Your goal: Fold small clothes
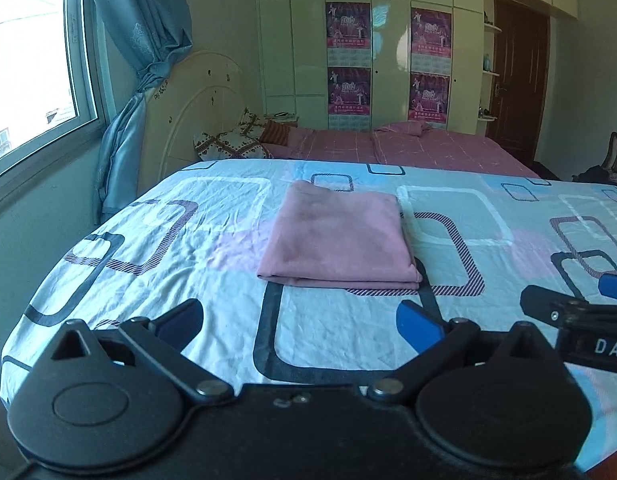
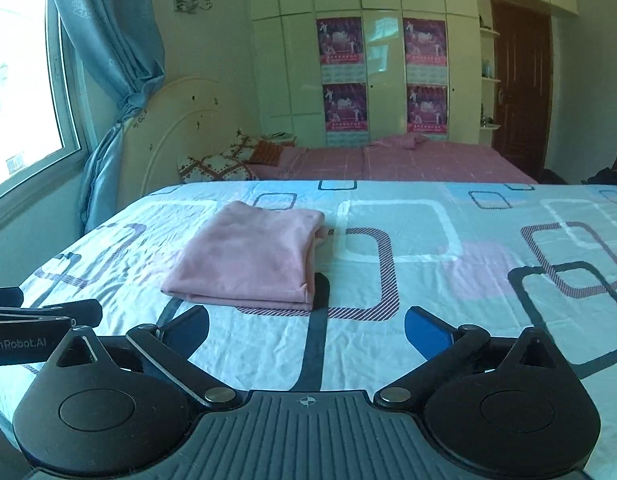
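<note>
Both the left gripper (image 1: 300,326) and right gripper (image 2: 306,330) gaped empty; the folded pink garment (image 1: 336,236) lay at twelve o'clock on the patterned bedsheet (image 1: 148,248), wardrobe (image 1: 388,40) beyond.

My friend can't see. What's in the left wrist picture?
A pink cloth, folded into a neat rectangle, lies on a bed sheet patterned with squares. The left gripper is open and holds nothing, with the right gripper beside it. Behind are a window and wardrobe.

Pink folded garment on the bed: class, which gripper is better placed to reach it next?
Probably left. The pink garment lies straight ahead of the open left gripper, but off to the left of the open right gripper.
</note>
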### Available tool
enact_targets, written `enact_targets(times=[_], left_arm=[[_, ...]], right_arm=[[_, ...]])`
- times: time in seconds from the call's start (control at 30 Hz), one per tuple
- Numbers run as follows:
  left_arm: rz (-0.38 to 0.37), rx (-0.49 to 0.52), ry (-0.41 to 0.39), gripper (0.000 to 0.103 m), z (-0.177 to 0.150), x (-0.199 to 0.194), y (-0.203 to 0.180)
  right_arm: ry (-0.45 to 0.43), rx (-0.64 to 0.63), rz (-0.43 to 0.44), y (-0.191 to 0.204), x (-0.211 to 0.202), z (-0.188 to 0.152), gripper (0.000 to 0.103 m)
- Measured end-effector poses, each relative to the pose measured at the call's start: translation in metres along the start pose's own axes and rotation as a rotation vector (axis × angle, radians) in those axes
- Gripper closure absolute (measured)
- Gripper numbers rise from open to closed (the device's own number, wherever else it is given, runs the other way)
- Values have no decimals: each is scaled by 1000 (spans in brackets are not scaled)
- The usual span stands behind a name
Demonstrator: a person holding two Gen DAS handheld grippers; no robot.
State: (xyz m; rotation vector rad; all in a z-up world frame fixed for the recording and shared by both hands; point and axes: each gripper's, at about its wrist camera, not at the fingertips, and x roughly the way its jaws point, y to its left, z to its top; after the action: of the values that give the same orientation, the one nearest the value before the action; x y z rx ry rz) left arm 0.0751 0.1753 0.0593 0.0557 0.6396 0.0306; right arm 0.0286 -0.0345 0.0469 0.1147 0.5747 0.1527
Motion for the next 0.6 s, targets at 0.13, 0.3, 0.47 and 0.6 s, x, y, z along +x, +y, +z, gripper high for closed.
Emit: enact_targets(times=[0.13, 0.3, 0.47, 0.6], left_arm=[[-18, -21, -15, 1, -3, -18, -2], [-23, -48, -25, 1, -4, -31, -2], [-7, -82, -30, 1, -4, -38, 2], [-4, -90, -33, 1, -3, -40, 4]], right_arm=[[-4, -13, -8, 5, -14, -6, 0], [-29, -10, -14, 3, -32, -8, 0], [-46, -7, -25, -2, -43, -10, 0], [-47, -6, -29, -3, -46, -12, 0]])
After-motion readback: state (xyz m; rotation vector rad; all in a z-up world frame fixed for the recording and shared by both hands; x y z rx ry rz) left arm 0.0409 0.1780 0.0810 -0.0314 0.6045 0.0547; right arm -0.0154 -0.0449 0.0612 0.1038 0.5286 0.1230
